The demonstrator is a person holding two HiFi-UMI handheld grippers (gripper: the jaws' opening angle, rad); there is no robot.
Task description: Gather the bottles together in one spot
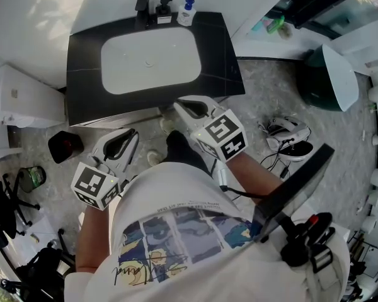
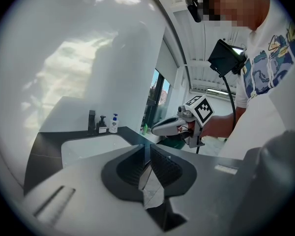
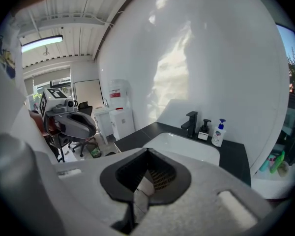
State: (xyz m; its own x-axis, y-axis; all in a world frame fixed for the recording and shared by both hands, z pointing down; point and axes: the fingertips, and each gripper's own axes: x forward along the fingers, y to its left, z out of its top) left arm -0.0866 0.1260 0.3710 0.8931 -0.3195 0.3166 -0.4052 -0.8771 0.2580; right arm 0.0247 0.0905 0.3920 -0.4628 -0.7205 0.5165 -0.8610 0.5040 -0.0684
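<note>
Closest in the head view is the person's printed shirt [image 1: 176, 231]. Ahead of it I hold the left gripper [image 1: 132, 133] and right gripper [image 1: 178, 106], short of the dark surface [image 1: 83, 61]. The white pump bottle [image 1: 186, 12] and the dark pump bottle [image 1: 164, 11] stand just beside each other at its back edge, right of the faucet [image 1: 142, 6] and well apart from both tools.

Left gripper view: its fingers are pressed together on nothing.

Right gripper view: these fingers are also closed and empty, with the bottles far across the basin [image 3: 187, 146].

As I judge it, I should spread the right fingers before reaching over the basin. Then I'd meet the white bottle low on its body and slide it rather than lift it, so nothing topples.
</note>
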